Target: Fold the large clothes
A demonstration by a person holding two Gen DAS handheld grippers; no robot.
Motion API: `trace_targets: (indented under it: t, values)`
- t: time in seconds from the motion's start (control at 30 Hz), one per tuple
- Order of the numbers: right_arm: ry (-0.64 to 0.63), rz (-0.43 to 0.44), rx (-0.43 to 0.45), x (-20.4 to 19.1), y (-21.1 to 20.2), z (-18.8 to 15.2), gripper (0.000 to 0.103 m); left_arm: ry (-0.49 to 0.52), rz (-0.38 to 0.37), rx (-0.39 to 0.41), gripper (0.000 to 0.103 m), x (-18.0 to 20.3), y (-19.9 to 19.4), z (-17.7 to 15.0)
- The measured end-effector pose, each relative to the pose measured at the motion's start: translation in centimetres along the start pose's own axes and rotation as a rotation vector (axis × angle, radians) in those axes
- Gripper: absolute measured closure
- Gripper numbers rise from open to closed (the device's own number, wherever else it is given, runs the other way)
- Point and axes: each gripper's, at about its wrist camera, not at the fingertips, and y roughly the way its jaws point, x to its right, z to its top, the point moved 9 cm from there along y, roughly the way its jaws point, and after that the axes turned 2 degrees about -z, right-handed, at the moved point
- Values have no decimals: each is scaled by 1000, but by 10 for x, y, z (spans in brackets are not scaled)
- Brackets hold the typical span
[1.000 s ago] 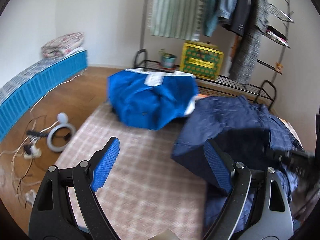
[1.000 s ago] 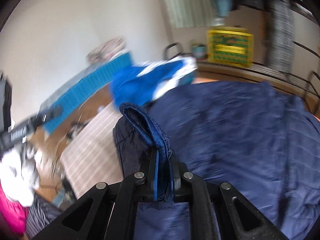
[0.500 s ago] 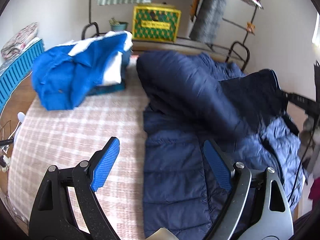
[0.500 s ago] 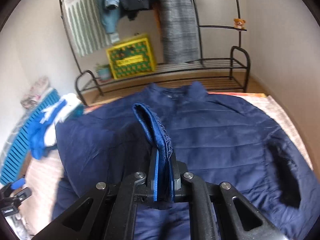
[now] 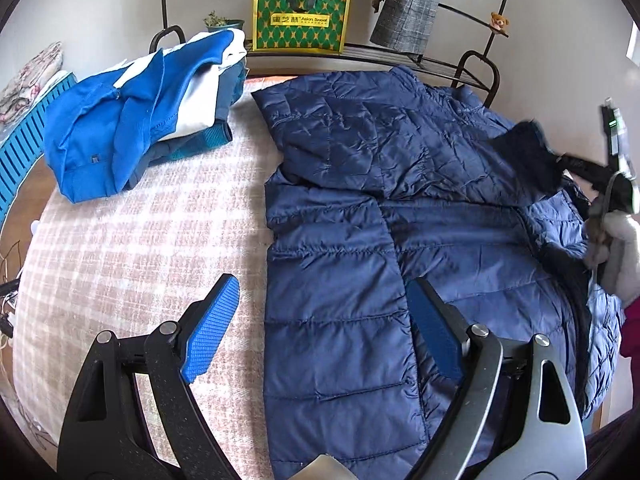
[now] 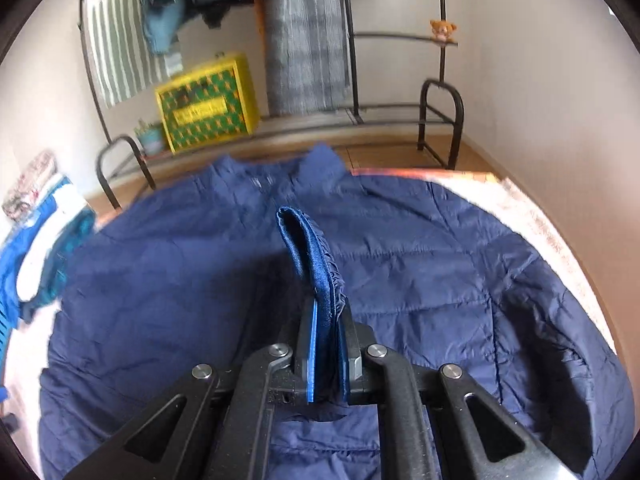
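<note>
On the checked bedcover point(image 5: 132, 248), before a black clothes rack point(image 6: 440, 112), we see the navy puffer jacket point(image 5: 360, 248) spread over the bed's right half, a blue garment pile point(image 5: 128, 120) at the far left corner. Our left gripper point(image 5: 320, 332) hovers with jaws spread over the jacket's near left edge; our right gripper point(image 6: 325, 356) pinches its sleeve cuff point(image 6: 310, 248).

left gripper point(image 5: 316, 330): black arms, blue ribbed pads | right gripper point(image 6: 326, 354): black, silver screws

A jacket point(image 5: 360, 248) is spread on the bed's point(image 5: 132, 240) right half; piled clothes point(image 5: 132, 116) lie far-left; a rack point(image 6: 436, 112) stands behind.
</note>
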Motion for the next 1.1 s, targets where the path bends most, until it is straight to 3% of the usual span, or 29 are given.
trace_targets:
  t: [0.13, 0.27, 0.4, 0.6, 0.9, 1.1]
  values:
    - [-13, -72, -69, 10, 22, -11, 90, 15, 1, 26, 14, 4, -7, 5]
    - [-10, -90, -86, 14, 20, -14, 71, 25, -23, 68, 14, 9, -13, 9]
    - [10, -55, -33, 18, -11, -7, 46, 45, -23, 90, 14, 16, -21, 14]
    - [68, -7, 20, 41, -73, -8, 45, 86, -51, 130, 14, 37, -38, 22]
    - [141, -113, 88, 121, -163, -43, 40, 154, -114, 127, 14, 78, -50, 15]
    - [260, -219, 74, 204, -209, -96, 40, 185, -150, 140, 14, 106, -55, 17]
